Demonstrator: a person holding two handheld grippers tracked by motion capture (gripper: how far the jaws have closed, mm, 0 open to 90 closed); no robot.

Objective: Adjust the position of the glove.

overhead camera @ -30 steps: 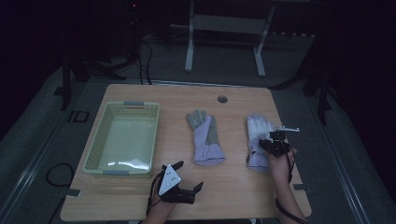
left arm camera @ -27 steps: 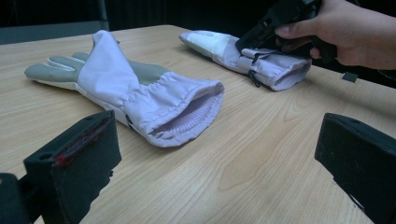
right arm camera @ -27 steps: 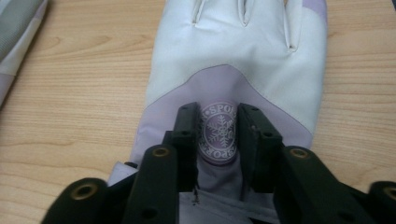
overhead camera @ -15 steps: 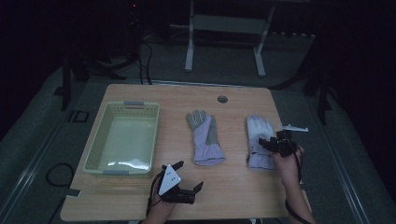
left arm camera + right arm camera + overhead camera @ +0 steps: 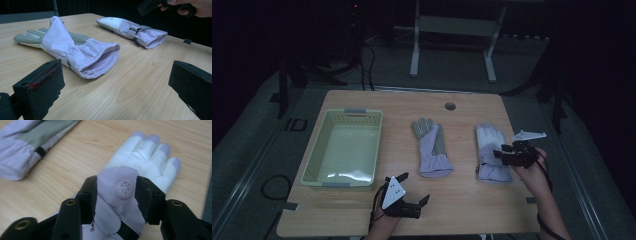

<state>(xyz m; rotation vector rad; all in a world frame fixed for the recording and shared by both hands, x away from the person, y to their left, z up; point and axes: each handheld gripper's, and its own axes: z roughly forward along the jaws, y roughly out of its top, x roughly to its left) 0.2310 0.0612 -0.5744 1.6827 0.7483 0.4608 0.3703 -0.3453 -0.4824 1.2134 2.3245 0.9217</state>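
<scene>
Lilac gloves lie apart on the table (image 5: 462, 200): your right gripper (image 5: 500, 154) hovers with parted jaws over the right glove (image 5: 490, 150); your left gripper (image 5: 412, 189) gapes wide near the left glove (image 5: 431, 148).

A pale green basket (image 5: 343, 150) sits at the left of the wooden bench (image 5: 462, 200). Behind stands a grey metal frame (image 5: 452, 30) on the floor.

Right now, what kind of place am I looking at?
Probably a lab or studio recording station, not a home: a lone wooden table in a dark room, metal stand legs behind it, cables on the grey floor, gloves and a basket laid out.
</scene>
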